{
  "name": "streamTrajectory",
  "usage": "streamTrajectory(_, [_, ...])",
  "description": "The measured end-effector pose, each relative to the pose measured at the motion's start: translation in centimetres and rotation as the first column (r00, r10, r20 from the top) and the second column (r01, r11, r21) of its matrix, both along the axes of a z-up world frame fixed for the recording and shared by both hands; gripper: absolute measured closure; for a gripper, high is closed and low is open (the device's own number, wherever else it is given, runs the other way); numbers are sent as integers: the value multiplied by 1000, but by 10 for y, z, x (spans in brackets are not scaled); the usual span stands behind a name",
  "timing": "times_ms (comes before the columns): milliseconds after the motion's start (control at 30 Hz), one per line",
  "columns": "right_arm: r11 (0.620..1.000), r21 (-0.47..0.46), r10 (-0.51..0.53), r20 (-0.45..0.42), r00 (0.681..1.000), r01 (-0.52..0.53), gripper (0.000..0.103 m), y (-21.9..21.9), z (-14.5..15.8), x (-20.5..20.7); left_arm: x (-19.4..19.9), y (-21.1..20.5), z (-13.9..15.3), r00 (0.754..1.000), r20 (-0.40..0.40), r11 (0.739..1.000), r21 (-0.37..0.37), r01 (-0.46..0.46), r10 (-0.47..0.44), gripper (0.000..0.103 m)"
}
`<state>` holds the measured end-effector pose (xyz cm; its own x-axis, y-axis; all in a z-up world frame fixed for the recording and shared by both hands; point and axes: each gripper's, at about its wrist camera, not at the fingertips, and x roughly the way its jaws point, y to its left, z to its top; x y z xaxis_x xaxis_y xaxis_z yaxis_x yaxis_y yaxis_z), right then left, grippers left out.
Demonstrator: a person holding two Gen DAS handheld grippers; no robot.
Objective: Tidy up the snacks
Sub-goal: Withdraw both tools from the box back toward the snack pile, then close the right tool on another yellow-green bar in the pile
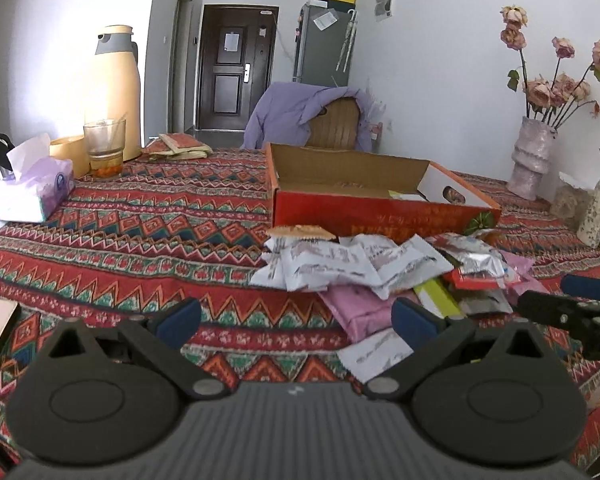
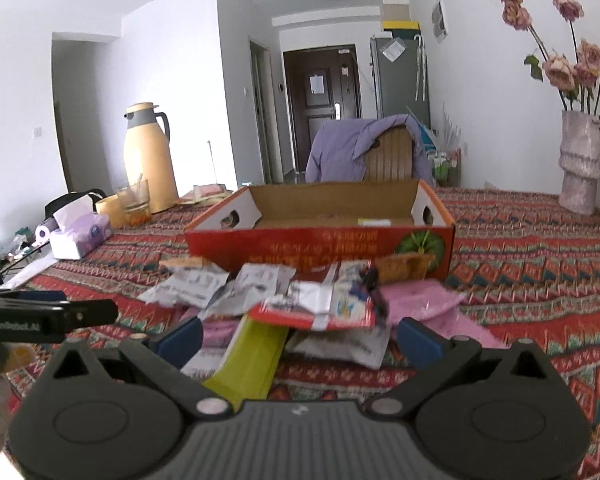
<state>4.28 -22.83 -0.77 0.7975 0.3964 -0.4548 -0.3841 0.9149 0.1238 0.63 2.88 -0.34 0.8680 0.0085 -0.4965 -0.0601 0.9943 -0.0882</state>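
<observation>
both the left gripper (image 1: 296, 320) and right gripper (image 2: 300, 338) are spread wide, nothing held; the red-and-silver snack packet (image 2: 320, 312) just ahead of the right fingers looks light, crinkly, slippery, probably best pinched at a sealed edge.

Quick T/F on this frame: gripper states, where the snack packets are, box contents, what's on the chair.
1. Both the left gripper and the right gripper are open and hold nothing. True.
2. The pile of white, pink and red snack packets lies inside the box. False: it lies on the patterned tablecloth, in front of the box.
3. The red open cardboard box is packed full. False: mostly bare floor shows.
4. A lilac jacket hangs over the wooden chair. True.
</observation>
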Motion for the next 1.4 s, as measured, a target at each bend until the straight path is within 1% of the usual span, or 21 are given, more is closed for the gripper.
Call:
streamTrajectory(133, [1000,-12,19,-27,999,-20,0,5,-7,-1,-2,-2,-3,1000,-3,1000,21,14,-14,0])
streamTrajectory(300, [999,-21,41,-44,998,-42,0,16,-11,4,-1,-4,-5,1000,-12,1000,16,17,-17,0])
streamTrajectory(400, [999,-24,37,-72,997,-39,11,24,-14,11,0,-3,-5,1000,-14,1000,14,11,-11,0])
streamTrajectory(467, [999,-16,34,-105,994,-36,22,30,-18,18,0,-2,-5,1000,-16,1000,9,9,-9,0])
streamTrajectory(500, [999,-8,39,-120,992,-40,25,33,-20,21,0,-1,-5,1000,-15,1000,8,5,-5,0])
streamTrajectory(567, [999,-4,43,-144,989,-44,37,40,-23,29,0,1,-6,1000,-16,1000,5,2,-1,0])
streamTrajectory(633, [999,-2,44,-158,986,-44,44,47,-25,37,-1,3,-6,1000,-18,1000,5,-1,1,0])
streamTrajectory(700, [999,-8,31,-178,984,-33,47,54,-28,46,-1,5,-6,1000,-19,1000,4,-7,7,0])
streamTrajectory(767, [1000,-16,7,-189,982,-10,55,58,-29,54,-2,6,-6,1000,-17,1000,1,-11,12,0])
streamTrajectory(800, [1000,-16,-1,-196,981,-3,56,60,-30,57,-3,7,-6,1000,-17,1000,1,-14,14,0])
streamTrajectory(867, [1000,-11,-2,-213,977,0,59,62,-33,63,-3,9,-6,1000,-18,1000,-1,-20,20,0])
streamTrajectory(967, [1000,-24,6,-222,975,-11,60,66,-39,66,-2,11,-7,999,-24,1000,-5,-29,29,0])
streamTrajectory(1100, [997,-62,30,-195,980,-43,64,66,-41,59,-1,12,-8,999,-36,999,-7,-39,38,0])
streamTrajectory(1400, [991,-97,76,-121,990,-88,67,50,-38,32,0,8,-8,999,-37,999,-3,-37,37,0])
